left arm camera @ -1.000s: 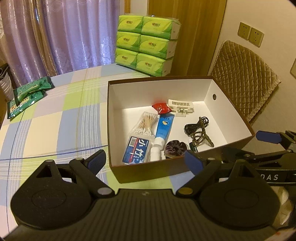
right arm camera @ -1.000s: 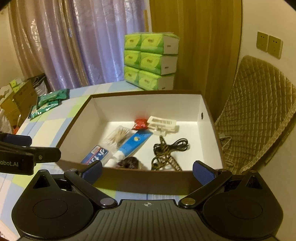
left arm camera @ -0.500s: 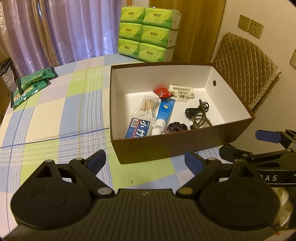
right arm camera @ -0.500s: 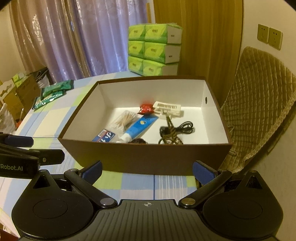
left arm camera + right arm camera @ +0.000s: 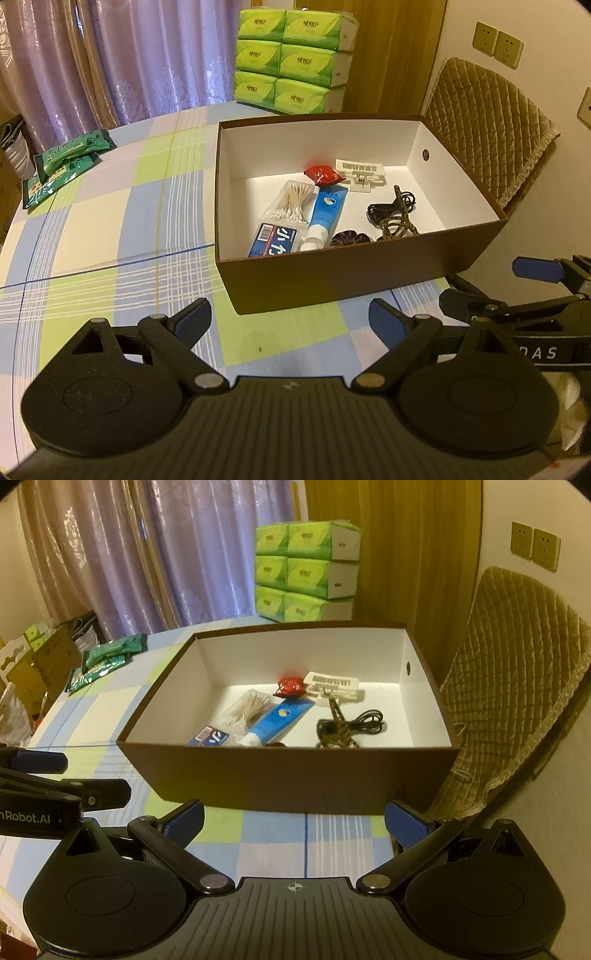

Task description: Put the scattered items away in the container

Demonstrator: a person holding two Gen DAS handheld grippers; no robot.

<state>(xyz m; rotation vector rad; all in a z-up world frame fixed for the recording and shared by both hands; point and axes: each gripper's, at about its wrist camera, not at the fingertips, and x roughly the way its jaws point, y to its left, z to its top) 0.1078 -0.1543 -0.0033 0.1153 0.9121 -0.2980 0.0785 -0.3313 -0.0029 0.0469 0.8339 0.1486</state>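
Box point(image 5: 332, 273) holds swabs point(image 5: 291, 203), tube point(image 5: 325, 214), cord point(image 5: 391, 214); both grippers point(image 5: 290, 317) point(image 5: 295, 821) spread wide, empty, near side; tidying looks finished, nothing left but withdrawal

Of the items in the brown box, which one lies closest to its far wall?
The white plastic slotted clip, inside the brown cardboard box. It lies nearest the far wall, with the red crinkled wrapper just left of it; the other items lie nearer the grippers.

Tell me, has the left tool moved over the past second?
Yes. The left tool has pulled back from the brown box: its near wall, earlier between the fingertips, now lies ahead of them with tablecloth showing between.
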